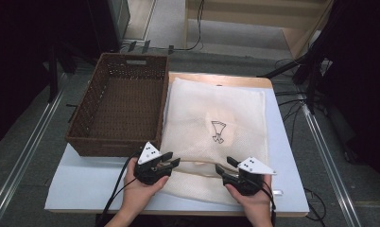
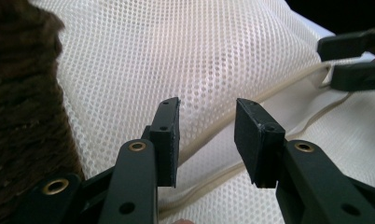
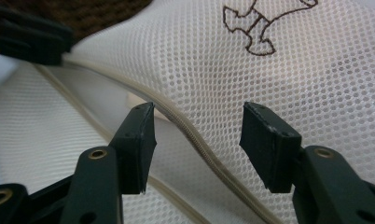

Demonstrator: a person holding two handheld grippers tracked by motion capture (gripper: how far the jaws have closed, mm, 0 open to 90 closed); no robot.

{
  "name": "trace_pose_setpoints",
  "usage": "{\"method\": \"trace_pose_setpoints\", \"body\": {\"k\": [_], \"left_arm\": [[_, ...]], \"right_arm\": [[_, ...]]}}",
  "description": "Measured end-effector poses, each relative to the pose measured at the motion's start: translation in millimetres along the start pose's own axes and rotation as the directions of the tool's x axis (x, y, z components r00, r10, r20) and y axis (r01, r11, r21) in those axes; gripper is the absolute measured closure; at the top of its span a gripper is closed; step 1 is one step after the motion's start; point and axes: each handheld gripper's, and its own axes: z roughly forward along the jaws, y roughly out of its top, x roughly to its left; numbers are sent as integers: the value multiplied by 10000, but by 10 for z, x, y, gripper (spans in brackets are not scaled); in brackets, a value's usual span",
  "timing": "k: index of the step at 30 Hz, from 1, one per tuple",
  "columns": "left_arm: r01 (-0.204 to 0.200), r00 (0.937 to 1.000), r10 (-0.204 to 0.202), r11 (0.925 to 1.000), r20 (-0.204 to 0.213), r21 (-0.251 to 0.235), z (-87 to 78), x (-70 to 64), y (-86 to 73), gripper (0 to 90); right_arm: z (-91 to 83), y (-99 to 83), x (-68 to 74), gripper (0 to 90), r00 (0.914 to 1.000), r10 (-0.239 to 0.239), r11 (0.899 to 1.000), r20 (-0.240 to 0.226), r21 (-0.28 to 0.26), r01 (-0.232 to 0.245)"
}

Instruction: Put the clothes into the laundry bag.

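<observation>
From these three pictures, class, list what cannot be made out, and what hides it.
- What is inside the mesh bag: high view, the weave hides it.
- Near inner wall of the basket: high view, its own rim hides it.
- The print on the bag: right gripper view, cut off by the top edge.

Two black handheld grippers, left gripper [image 1: 171,161] lower centre-left of the high view, right gripper [image 1: 223,166] lower centre-right, grey three-cornered plate with dark dots atop each, black trailing cables, flat rectangular pads [image 2: 168,140], brass-ringed rivets, bare forearms, no sleeves

White mesh-cloth bag [image 1: 211,118], woven wicker basket [image 1: 117,109]
</observation>
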Motion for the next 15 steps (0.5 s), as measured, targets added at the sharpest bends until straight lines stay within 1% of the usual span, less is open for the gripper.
{"method": "trace_pose_setpoints", "body": {"k": [2,3,4,5,6,7,8,9,10,11,12,13,14,15], "left_arm": [[-46,10000,46,10000,35,33,15,-12,12,610],[-48,10000,48,10000,60,8,25,-23,16,609],[-63,9999,63,10000,83,14,33,-31,24,608],[-78,9999,79,10000,106,-8,44,-39,33,607],[-75,9998,77,9999,192,-81,59,-47,46,606],[-199,9995,202,9997,236,-155,75,-58,61,598],[-388,9990,393,9989,207,-254,100,-80,75,592],[-487,9985,494,9984,232,-269,135,-100,88,590],[-484,9980,491,9987,406,-180,169,-109,99,589],[-387,9976,396,9991,562,-175,200,-117,102,587],[-294,9974,301,9995,659,-118,227,-120,101,586],[-216,9977,217,9998,647,-27,258,-117,96,587],[-148,9982,139,9998,578,149,290,-105,87,591],[-93,9989,72,9989,456,462,328,-88,75,602]], "right_arm": [[76,6,47,445,9992,-236,9997,337,65,234],[109,8,66,458,9988,-314,9995,384,87,311],[134,10,85,491,9984,-382,9992,417,106,378],[147,8,103,573,9983,-397,9992,423,2,397],[145,7,116,694,9988,-432,9989,223,-163,436],[139,7,127,789,9987,-516,9984,20,-233,516],[138,7,130,852,9983,-568,9983,-154,-162,565],[143,3,118,874,9980,-564,9984,-294,-6,564],[156,-6,95,881,9981,-459,9986,-419,224,469],[165,-19,70,884,9980,-296,9987,-559,396,318],[171,-34,49,884,9974,-241,9983,-678,513,276],[181,-45,34,884,9961,-204,9970,-861,725,267],[198,-53,17,880,9930,-161,9936,-1174,1090,290],[213,-67,0,873,9897,-101,9899,-1425,1384,300]]}}
